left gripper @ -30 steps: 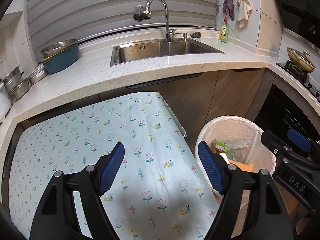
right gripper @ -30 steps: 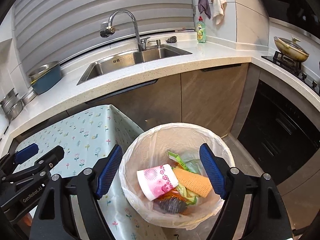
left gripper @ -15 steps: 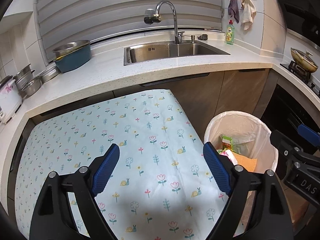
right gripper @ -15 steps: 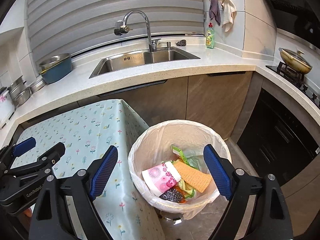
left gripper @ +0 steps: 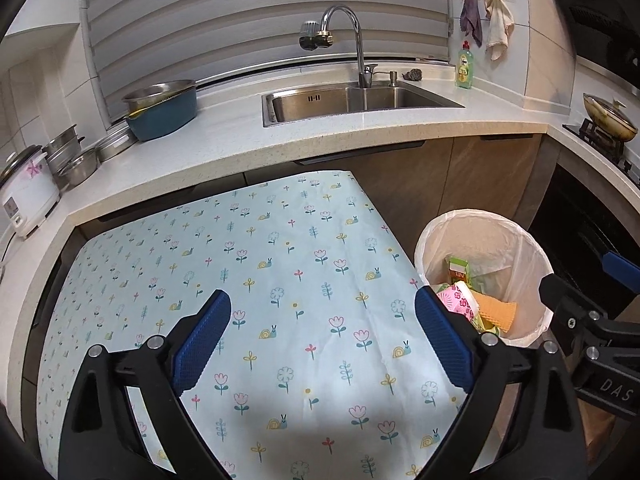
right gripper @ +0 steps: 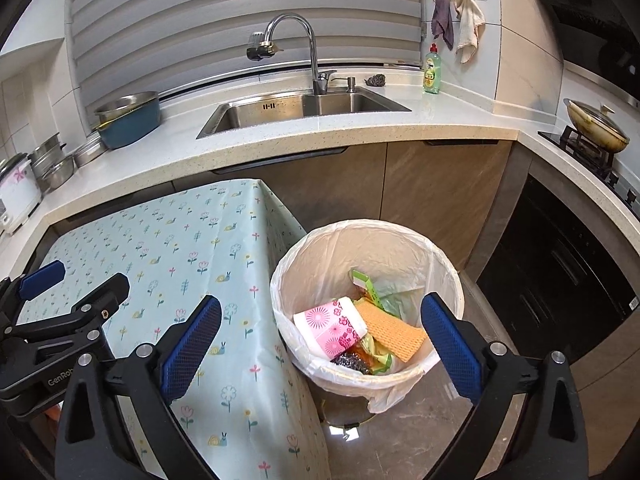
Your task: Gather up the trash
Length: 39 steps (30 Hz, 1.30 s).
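A round bin with a white liner (right gripper: 304, 256) (left gripper: 520, 240) stands on the floor beside the table. Inside it lie a pink flowered paper cup (right gripper: 330, 330), an orange sponge cloth (right gripper: 394, 326), a green carton (left gripper: 458, 270) and a dark scrubber (right gripper: 352, 362). My right gripper (right gripper: 320, 344) hangs above the bin's near rim, jaws still opening, nothing between them. My left gripper (left gripper: 322, 340) hovers over the flowered tablecloth (left gripper: 260, 280), its jaws opening too and empty. Each gripper shows at the edge of the other's view.
The cloth-covered table (right gripper: 180, 264) stands against a white counter (right gripper: 320, 136) with a steel sink (right gripper: 296, 108) and tap. A blue pot (left gripper: 164, 110), steel bowls and a rice cooker (left gripper: 26, 196) sit at left. A green soap bottle (right gripper: 432, 72) and stove pan (right gripper: 596, 126) are at right.
Both grippers have drawn back from the bin and table, so more cloth and floor show. Both pairs of jaws stand wider apart than before.
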Tool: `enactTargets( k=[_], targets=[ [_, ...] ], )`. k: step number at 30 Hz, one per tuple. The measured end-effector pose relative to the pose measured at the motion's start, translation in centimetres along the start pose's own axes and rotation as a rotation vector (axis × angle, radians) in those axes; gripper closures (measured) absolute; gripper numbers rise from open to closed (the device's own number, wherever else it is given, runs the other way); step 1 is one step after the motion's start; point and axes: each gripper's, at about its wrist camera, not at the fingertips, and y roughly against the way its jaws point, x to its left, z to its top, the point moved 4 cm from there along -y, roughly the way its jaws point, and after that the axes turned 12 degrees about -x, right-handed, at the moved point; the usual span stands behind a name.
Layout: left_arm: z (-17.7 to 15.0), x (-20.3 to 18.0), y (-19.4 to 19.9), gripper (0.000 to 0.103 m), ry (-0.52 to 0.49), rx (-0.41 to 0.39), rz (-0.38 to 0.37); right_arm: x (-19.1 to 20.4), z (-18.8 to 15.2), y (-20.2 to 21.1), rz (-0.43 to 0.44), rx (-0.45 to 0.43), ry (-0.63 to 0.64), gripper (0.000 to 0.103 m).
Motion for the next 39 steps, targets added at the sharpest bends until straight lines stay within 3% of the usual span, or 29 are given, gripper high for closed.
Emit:
enactTargets(
  k=[26,39],
  targets=[
    [-2.6,-1.0,2.1,0.012,0.022,0.044,0.02,-0.4,-3.4,2.2,0.028,0.041,0.054,0.007],
    [-3.0,-1.1,3.3,0.012,0.026,0.046,0.024,-0.1,-3.4,3.2,0.041,0.038,0.064,0.007]
  ],
)
